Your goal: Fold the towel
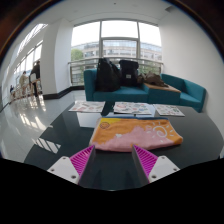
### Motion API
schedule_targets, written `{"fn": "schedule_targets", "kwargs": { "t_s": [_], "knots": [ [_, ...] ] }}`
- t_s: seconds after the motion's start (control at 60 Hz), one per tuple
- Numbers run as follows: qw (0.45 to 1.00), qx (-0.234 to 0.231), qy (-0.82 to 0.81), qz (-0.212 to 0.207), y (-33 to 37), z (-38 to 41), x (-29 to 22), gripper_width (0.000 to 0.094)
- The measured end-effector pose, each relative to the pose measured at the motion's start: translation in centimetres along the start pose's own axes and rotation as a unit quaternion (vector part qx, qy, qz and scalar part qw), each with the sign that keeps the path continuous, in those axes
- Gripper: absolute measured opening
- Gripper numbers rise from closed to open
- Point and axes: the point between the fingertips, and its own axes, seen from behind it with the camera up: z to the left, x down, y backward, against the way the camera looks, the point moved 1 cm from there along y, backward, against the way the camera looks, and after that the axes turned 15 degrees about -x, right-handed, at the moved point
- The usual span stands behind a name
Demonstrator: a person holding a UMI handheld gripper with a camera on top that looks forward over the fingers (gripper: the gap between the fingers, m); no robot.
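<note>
A folded towel (135, 134), orange and pink with a yellow edge, lies on the dark glossy table (70, 130) just ahead of my fingers. My gripper (113, 160) is open, its two magenta pads (82, 158) spread wide, with nothing between them. The towel's near edge sits just beyond the fingertips, a little toward the right finger.
Paper sheets (133, 108) lie on the table's far side. A teal sofa (150, 88) with dark bags stands beyond the table before large windows. People stand far off at the left (32, 78) on a shiny floor.
</note>
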Motion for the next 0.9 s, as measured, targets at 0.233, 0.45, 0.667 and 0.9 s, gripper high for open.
{"fn": "schedule_targets", "kwargs": {
  "t_s": [0.233, 0.45, 0.667, 0.9],
  "knots": [
    [1.0, -0.01, -0.003, 0.024, -11.8, 0.7, -3.0, 0.054],
    [0.998, 0.009, 0.014, 0.058, -15.6, 0.7, -2.1, 0.0271],
    [0.998, 0.019, 0.01, 0.066, -15.4, -0.3, -2.2, 0.0026],
    [0.999, -0.031, -0.044, 0.001, -9.8, -3.9, -10.3, 0.0025]
  ]
}}
